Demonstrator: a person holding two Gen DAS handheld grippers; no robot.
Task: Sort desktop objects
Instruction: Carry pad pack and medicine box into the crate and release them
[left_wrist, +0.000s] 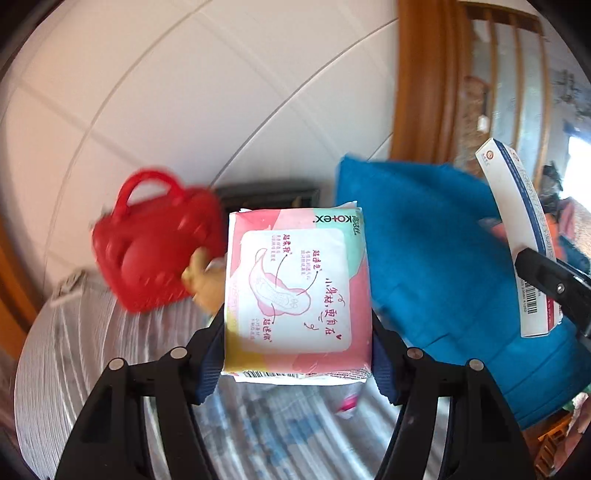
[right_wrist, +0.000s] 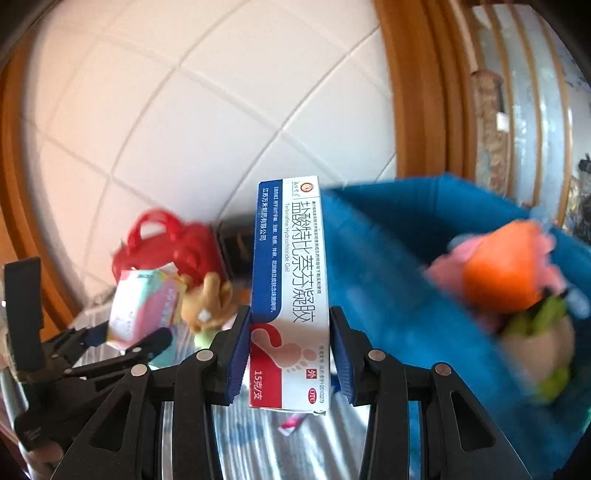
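**A:** What have I got in hand?

**B:** Nearest, my left gripper (left_wrist: 297, 339) is clamped on the pad pack (left_wrist: 295, 291), blue pads pressing its two long sides, label up. My right gripper (right_wrist: 290, 350) pinches the gel box (right_wrist: 290, 291) low down, near its red end, so the box stands up between the fingers. Both items are off the table, held clear of everything.

**A:** Why carry them like that?

**B:** I'd say it's for sorting: each is gripped across its narrow width, firm enough to carry. The blue bin (right_wrist: 399, 280) just beyond already holds a plush toy (right_wrist: 509, 273), so I judge these go either there or in the red basket (left_wrist: 155, 240).

**A:** And underneath?

**B:** A striped grey cloth (left_wrist: 92, 350) covers the table, with a small tan plush (right_wrist: 207, 299) lying by the basket. Behind is a white tiled wall (left_wrist: 184, 92), and a wooden frame (left_wrist: 424, 74) on the right.
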